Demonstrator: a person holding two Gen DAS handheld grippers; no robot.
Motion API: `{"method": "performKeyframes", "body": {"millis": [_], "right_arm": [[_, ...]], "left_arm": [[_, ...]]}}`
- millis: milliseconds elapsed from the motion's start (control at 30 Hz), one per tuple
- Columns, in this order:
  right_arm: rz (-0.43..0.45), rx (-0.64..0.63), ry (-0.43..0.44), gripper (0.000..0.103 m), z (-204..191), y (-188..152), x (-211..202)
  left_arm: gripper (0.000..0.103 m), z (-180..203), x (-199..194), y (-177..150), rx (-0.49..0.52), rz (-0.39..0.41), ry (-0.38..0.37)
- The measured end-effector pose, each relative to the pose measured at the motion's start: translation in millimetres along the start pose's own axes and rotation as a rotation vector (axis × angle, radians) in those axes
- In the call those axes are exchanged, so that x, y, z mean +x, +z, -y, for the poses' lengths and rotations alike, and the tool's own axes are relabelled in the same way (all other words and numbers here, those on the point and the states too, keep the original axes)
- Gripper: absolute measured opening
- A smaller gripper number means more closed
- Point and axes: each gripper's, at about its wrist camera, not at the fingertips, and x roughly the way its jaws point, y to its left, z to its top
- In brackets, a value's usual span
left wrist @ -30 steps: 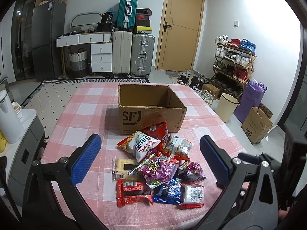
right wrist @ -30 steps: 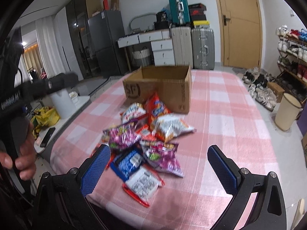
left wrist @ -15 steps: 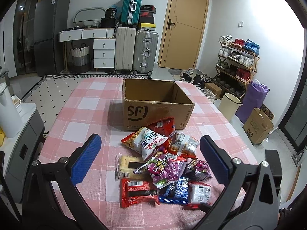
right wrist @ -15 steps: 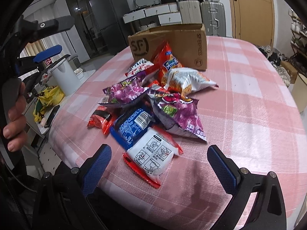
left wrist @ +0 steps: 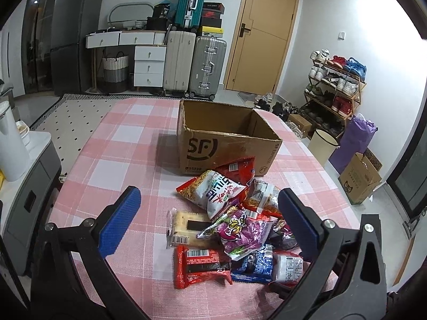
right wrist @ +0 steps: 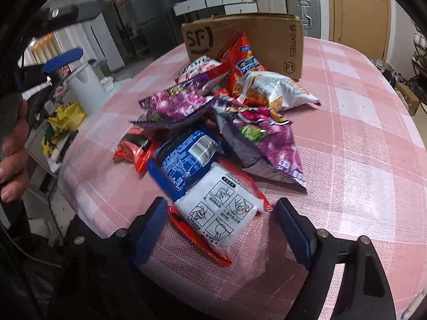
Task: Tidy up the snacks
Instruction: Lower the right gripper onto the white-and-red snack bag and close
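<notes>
Claws released: left claw point(left wrist: 208, 221) wide, right claw point(right wrist: 221, 226) closing around white packet point(right wrist: 221, 210)

Lived-in home — suitcases point(left wrist: 194, 61) stacked by wooden door point(left wrist: 263, 34), loaded shoe rack point(left wrist: 333, 88), fridge point(left wrist: 76, 40), white drawers point(left wrist: 148, 65) — checked cloth on table point(left wrist: 128, 144).

Desk point(left wrist: 125, 138) w/ pink-and-white check cloth is carrying everything. Open cardboard box point(left wrist: 226, 144) is sitting approx. mid-desk, toward the far edge. Snack pile point(left wrist: 234, 224) is lying btwn box and near edge, its far packets touching the box front. White-and-red packet point(right wrist: 221, 213) is lying flat at the near edge; red packet point(left wrist: 200, 266) and blue packet point(right wrist: 186, 160) are resting beside it.
</notes>
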Motion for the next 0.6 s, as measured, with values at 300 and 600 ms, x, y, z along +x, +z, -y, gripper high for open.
{"method": "performKeyframes", "body": {"millis": [300, 600], "right_arm": [[0.002, -0.049, -0.03, 0.071, -9, -1, 3], [0.021, -0.047, -0.004, 0.064, -5, -5, -1]], "left_arm": [[0.102, -10, 4, -6, -0.017, -0.005, -0.003], [0.102, -13, 7, -8, -0.022, -0.003, 0.004]]}}
